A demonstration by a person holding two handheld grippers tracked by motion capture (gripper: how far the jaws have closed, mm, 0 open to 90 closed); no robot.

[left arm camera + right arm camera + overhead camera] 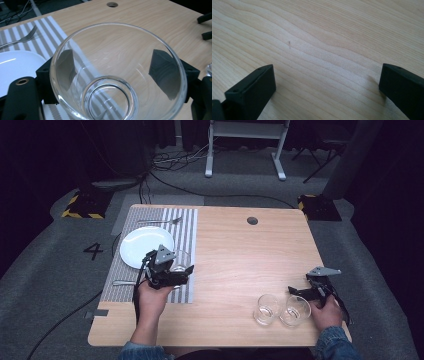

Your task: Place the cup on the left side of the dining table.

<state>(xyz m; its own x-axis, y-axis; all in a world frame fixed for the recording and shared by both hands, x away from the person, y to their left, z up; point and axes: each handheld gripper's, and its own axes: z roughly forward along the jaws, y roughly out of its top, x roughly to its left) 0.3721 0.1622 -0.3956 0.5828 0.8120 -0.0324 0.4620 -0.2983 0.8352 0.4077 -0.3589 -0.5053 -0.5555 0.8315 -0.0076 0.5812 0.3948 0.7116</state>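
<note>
My left gripper [176, 271] is shut on a clear glass [181, 262] at the right edge of the striped placemat [186, 227]. In the left gripper view the glass [110, 100] sits tilted between the two black jaws, open mouth toward the camera, with the pads [163, 68] pressed on its sides. My right gripper [301, 292] rests near the table's right front, just behind two empty glasses [266, 309] [295, 310]. In the right gripper view its jaws stand wide apart over bare wood [317, 50], and nothing is between them.
A white plate [145, 245] lies on the placemat, with a fork [160, 221] beyond it and another piece of cutlery [122, 282] in front. A round cable hole [252, 220] sits at the table's far middle. The table's front edge runs just below both hands.
</note>
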